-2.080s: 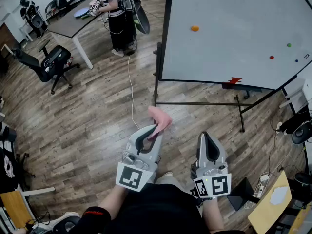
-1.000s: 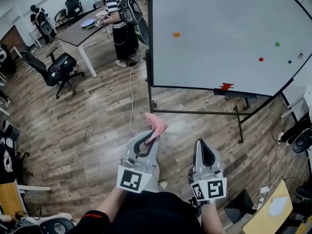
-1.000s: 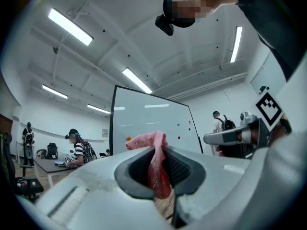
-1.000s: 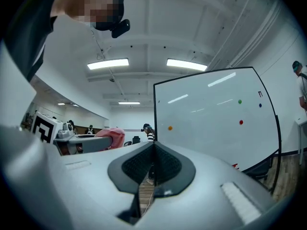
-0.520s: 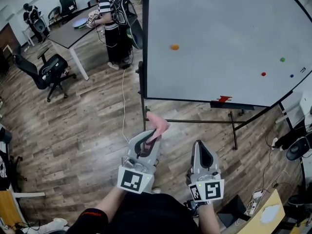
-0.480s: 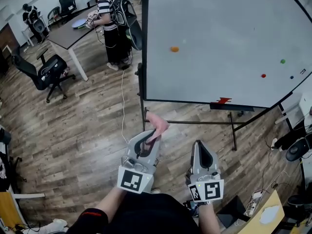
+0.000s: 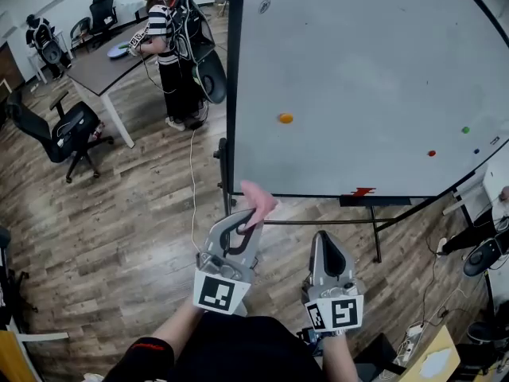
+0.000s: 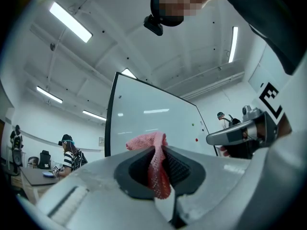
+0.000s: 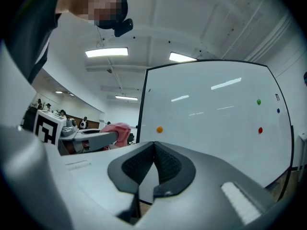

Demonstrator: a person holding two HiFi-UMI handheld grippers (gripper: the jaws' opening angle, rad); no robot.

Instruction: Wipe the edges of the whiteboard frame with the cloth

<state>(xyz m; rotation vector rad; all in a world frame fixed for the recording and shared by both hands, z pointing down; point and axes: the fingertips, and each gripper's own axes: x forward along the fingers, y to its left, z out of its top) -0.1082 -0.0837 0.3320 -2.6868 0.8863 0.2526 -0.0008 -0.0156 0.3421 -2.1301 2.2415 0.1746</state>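
Before the whiteboard [image 7: 358,86], the left gripper [image 7: 253,213] clamps a pink cloth [image 7: 259,200] near the black frame [image 7: 233,94]; the right gripper [image 7: 327,243] is clenched, holding nothing.

Bright, even light from ceiling strip lights [image 9: 106,52] glares on the whiteboard [image 9: 216,123]; fisheye edges bend and darken.

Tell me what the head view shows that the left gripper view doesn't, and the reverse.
Only the head view: the wood floor, the metal stand under the board's bottom edge, the orange magnet and an office chair.
Only the left gripper view: the ceiling lights, and a close look at the left claw shut on the pink cloth.
Both: the whiteboard with its dark left frame edge, the cloth, and a person in a striped shirt by a table.
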